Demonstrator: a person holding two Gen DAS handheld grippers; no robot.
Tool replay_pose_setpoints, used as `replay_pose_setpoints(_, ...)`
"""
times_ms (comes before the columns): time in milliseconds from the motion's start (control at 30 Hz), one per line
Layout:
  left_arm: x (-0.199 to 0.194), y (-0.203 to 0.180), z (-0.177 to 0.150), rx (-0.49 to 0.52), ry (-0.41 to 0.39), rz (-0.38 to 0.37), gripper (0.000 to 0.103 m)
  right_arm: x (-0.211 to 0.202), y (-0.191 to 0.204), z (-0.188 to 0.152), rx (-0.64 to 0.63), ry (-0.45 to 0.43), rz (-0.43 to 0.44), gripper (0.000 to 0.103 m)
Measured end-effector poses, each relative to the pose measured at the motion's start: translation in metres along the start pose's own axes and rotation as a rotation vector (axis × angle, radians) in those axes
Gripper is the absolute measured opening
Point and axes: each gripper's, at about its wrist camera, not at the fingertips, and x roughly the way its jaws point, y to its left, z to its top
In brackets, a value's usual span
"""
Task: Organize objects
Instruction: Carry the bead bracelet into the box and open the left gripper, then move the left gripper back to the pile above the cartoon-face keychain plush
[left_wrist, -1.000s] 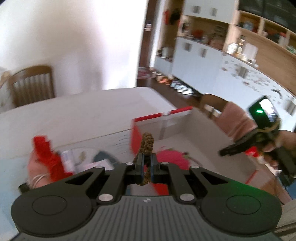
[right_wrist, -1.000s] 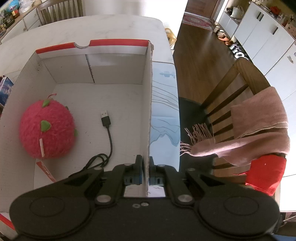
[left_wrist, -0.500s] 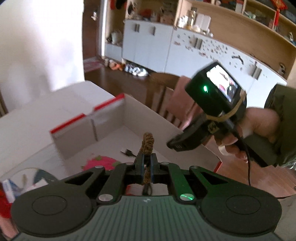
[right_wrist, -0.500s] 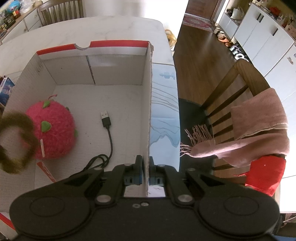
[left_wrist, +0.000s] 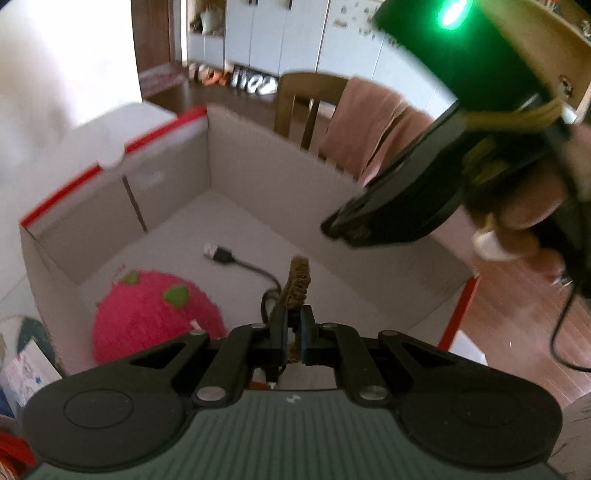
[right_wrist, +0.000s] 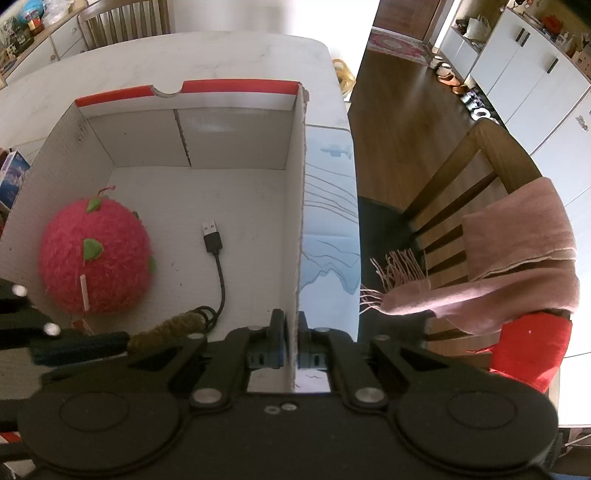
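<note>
The left gripper (left_wrist: 293, 328) is clamped on a brown fuzzy loop (left_wrist: 296, 275), a scrunchie by the look of it; it hangs over the open cardboard box (left_wrist: 273, 177), low in the middle of the left view, and shows again at the lower left of the right view, just above the coiled end of the black USB cable (right_wrist: 216, 258). The right gripper (right_wrist: 291, 345) is pinched on the box's right wall, at the bottom centre of its own view, steadying it.

To finish the drop well, I'd judge the loop should go down over bare floor of the box, right of the pink plush ball (right_wrist: 94, 254); letting go where it hangs now would likely land it on the cable; a release low inside the walls would keep it from bouncing out.

Around: a chair draped with a pink scarf (right_wrist: 517, 258) at right; a small printed carton (right_wrist: 13, 173) outside the box at far left; neither is in the way.
</note>
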Motion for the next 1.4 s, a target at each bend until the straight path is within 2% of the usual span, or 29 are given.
replay_pose_setpoints(333, 0.027, 0.012, -0.004, -0.062, 0.155, -0.008, 0.006, 0.001, -0.001, -0.001, -0.004, 0.0, 0.005, 0.003)
replay_pose_setpoints(433, 0.028, 0.013, -0.008, -0.064, 0.169, 0.008, 0.006, 0.002, -0.002, -0.001, -0.004, 0.0, 0.005, 0.003)
replay_pose_setpoints(667, 0.012, 0.015, -0.01, -0.068, 0.132, 0.001, 0.011, 0.002, -0.002, -0.001, -0.003, 0.0, 0.006, 0.003)
replay_pose_setpoints(1067, -0.051, 0.025, -0.016, -0.123, -0.032, 0.043, 0.013, 0.002, -0.001, -0.001, -0.005, 0.002, 0.006, 0.003)
replay_pose_setpoints(1100, -0.058, 0.026, -0.017, -0.122, -0.045, 0.056, 0.014, 0.002, -0.001, -0.001, -0.005, 0.002, 0.006, 0.003)
replay_pose_setpoints(1200, -0.076, 0.03, -0.022, -0.133, -0.08, 0.067, 0.033, 0.002, -0.001, -0.001, -0.007, 0.002, 0.006, 0.003)
replay_pose_setpoints(1267, -0.087, 0.035, -0.026, -0.16, -0.103, 0.06, 0.056, 0.002, -0.001, -0.001, -0.006, 0.002, 0.007, 0.003)
replay_pose_setpoints(1400, -0.102, 0.048, -0.035, -0.211, -0.137, 0.081, 0.057, 0.002, -0.001, -0.001, -0.008, 0.004, 0.008, 0.003)
